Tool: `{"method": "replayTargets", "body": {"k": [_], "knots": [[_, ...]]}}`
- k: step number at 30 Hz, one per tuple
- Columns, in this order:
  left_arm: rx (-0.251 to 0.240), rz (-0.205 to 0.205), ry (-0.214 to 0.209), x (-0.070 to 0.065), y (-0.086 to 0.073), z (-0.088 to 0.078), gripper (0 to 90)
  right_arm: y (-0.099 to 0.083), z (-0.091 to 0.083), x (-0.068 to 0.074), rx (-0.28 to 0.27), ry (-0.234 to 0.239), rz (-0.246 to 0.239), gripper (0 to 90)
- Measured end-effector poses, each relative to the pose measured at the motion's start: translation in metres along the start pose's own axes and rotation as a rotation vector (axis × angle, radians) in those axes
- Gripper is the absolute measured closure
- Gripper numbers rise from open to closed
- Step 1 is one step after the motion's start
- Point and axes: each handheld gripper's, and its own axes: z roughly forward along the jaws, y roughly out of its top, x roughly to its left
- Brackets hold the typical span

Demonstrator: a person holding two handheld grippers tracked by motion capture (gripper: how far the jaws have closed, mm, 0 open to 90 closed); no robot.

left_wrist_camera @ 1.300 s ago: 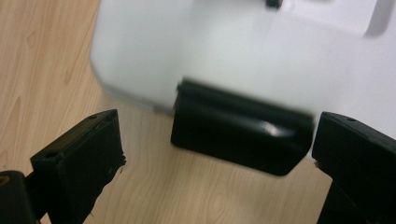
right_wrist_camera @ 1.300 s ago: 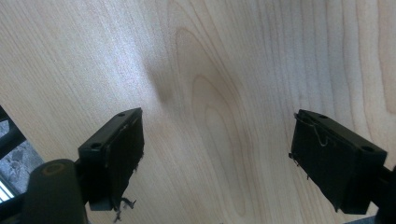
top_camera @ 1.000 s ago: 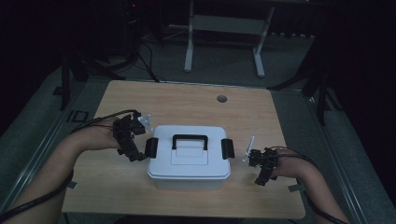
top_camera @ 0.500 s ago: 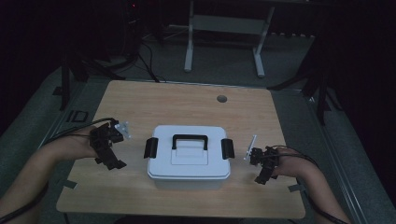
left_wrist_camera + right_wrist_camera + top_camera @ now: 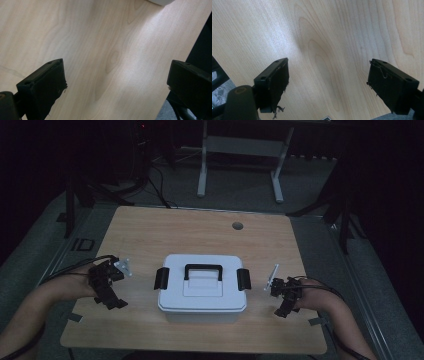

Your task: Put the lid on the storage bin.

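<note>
From above, the left hand-held gripper [image 5: 111, 296] has drawn back from the white box [image 5: 202, 289], which sits mid-desk [image 5: 165, 230]; the right hand-held gripper [image 5: 283, 306] stays put beside it. A dark room lies beyond. The left gripper view shows wide jaws over bare wood and a box corner [image 5: 160, 2]. The right gripper view shows wide jaws too.
</note>
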Motion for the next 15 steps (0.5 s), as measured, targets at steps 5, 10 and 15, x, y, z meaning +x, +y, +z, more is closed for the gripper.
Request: {"method": "replayTargets", "body": {"k": [5, 10, 15], "knots": [[-0.001, -0.009, -0.014, 0.0, -0.006, 0.008, 1.4, -0.002, 0.003, 0.0, -0.014, 0.012, 0.005, 16.7], [0.003, -0.023, -0.023, -0.001, -0.012, 0.014, 1.5, -0.003, 0.004, 0.0, -0.008, 0.011, 0.007, 16.7], [-0.004, -0.045, -0.027, 0.0, -0.022, 0.02, 1.4, -0.004, 0.006, 0.0, -0.01, 0.017, 0.006, 16.7]]}}
